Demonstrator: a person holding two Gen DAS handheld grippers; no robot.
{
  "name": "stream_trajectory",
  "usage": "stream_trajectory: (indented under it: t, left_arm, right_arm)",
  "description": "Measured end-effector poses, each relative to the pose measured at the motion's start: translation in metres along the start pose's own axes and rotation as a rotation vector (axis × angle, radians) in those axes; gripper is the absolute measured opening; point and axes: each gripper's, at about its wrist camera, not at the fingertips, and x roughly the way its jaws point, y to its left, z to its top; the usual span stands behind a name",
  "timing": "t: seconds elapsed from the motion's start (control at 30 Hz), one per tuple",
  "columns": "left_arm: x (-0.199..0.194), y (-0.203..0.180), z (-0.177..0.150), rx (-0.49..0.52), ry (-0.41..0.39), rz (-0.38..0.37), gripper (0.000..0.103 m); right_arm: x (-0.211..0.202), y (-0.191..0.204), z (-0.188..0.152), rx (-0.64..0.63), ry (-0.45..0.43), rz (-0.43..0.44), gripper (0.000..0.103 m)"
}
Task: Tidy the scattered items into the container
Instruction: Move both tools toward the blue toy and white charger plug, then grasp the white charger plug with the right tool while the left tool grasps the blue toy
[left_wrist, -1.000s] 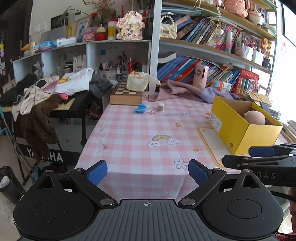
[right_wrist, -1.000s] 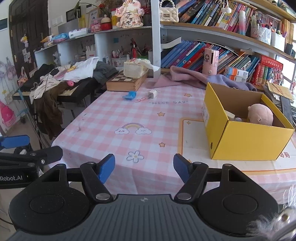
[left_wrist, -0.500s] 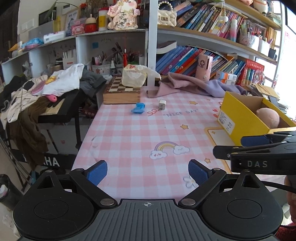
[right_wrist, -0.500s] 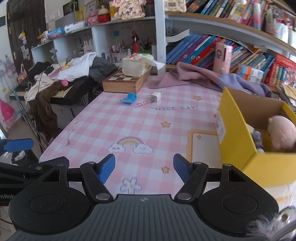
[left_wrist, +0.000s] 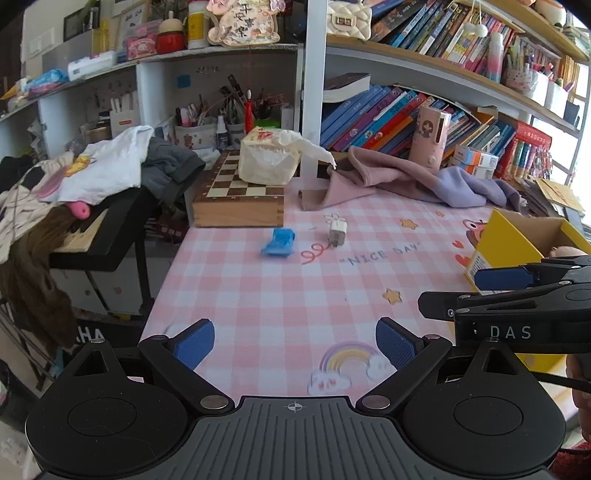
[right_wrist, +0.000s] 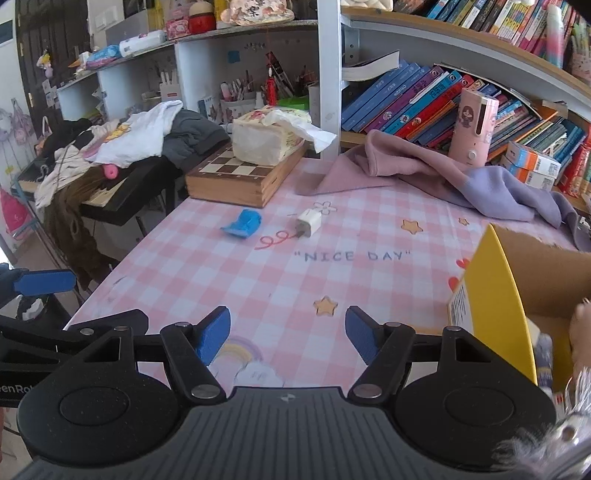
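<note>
A cluttered room with bookshelves behind; in front of them stands a table (left_wrist: 280, 295) under a pink checked cloth printed with stars, a rainbow and "NICE DAY". Near the table's far left corner lies a wooden chessboard box (left_wrist: 240, 201) with a tissue pack (left_wrist: 267, 160) on top. Just in front of the box, on the cloth, a small blue toy (left_wrist: 279, 242) lies close beside a white charger plug (left_wrist: 337, 232), the two apart. A pink and lilac garment (left_wrist: 399, 181) is spread along the far edge. At the right edge stands the yellow box (right_wrist: 495, 291), open at the top, with a pinkish soft toy partly seen inside.

The left gripper (left_wrist: 294, 341) hovers over the near part of the table, jaws released and holding nothing. The right gripper (right_wrist: 288, 334), beside it near the yellow box, has jaws parted and closing slightly, with nothing between them.
</note>
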Motion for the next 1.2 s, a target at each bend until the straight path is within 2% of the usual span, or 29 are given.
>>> stream_trajectory:
  t: [0.3, 0.4, 0.47, 0.67, 0.8, 0.97, 1.1, 1.2]
  left_arm:
    - [0.061, 0.006, 0.032, 0.036, 0.004, 0.016, 0.095]
    - [0.082, 0.009, 0.042, 0.034, 0.009, 0.013, 0.094]
    - [0.097, 0.012, 0.048, 0.031, 0.015, 0.007, 0.090]
    - [0.144, 0.022, 0.062, 0.005, 0.050, 0.016, 0.089]
    - [0.171, 0.025, 0.066, 0.008, 0.082, 0.005, 0.081]
    - [0.194, 0.023, 0.070, 0.022, 0.102, -0.014, 0.078]
    - [0.208, 0.024, 0.072, 0.023, 0.117, -0.036, 0.067]
    - [0.220, 0.024, 0.072, 0.025, 0.134, -0.032, 0.067]
  right_arm:
    - [0.069, -0.021, 0.036, 0.047, 0.051, 0.001, 0.061]
    - [0.091, -0.026, 0.048, 0.070, 0.065, 0.003, 0.060]
    - [0.105, -0.028, 0.056, 0.081, 0.069, -0.001, 0.058]
    - [0.151, -0.040, 0.080, 0.111, 0.086, 0.003, 0.057]
    - [0.180, -0.044, 0.090, 0.101, 0.115, 0.013, 0.057]
    - [0.210, -0.052, 0.100, 0.125, 0.174, 0.053, 0.045]
    - [0.223, -0.052, 0.104, 0.116, 0.187, 0.065, 0.044]
    - [0.229, -0.050, 0.106, 0.106, 0.196, 0.073, 0.041]
